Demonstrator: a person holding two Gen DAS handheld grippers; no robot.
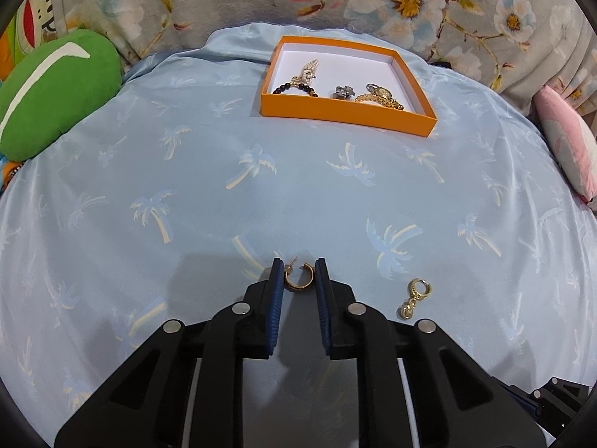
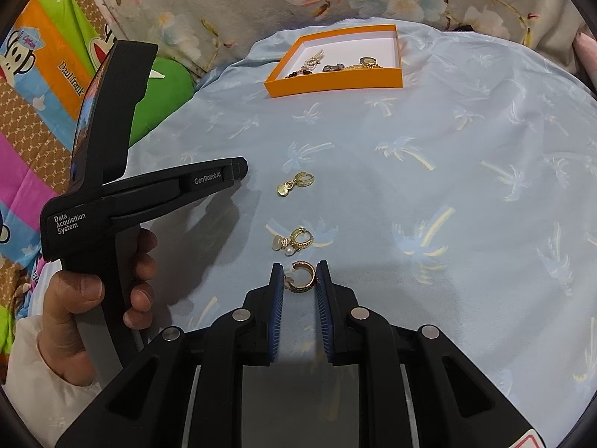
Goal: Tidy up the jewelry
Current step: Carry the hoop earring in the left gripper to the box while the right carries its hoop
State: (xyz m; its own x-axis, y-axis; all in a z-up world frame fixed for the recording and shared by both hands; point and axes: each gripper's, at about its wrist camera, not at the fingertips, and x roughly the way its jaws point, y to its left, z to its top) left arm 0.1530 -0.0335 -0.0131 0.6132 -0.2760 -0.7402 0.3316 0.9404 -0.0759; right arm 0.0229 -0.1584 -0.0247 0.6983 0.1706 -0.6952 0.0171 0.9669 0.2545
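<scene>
An orange box (image 1: 347, 114) with a white inside sits far on the pale blue cloth; it holds a bead bracelet, a brooch, a dark piece and a gold watch. My left gripper (image 1: 298, 272) is shut on a gold hoop earring (image 1: 298, 282), with a gold drop earring (image 1: 416, 296) on the cloth to its right. My right gripper (image 2: 299, 274) is shut on a gold hoop earring (image 2: 303, 278). Ahead of it lie a pearl charm earring (image 2: 294, 240) and a gold drop earring (image 2: 296, 183). The box (image 2: 335, 82) is far ahead.
The blue palm-print cloth (image 1: 261, 194) covers a bed. A green cushion (image 1: 52, 93) lies at far left, a pink pillow (image 1: 567, 149) at right, floral fabric behind. The left gripper's body and the hand holding it (image 2: 112, 205) fill the left of the right wrist view.
</scene>
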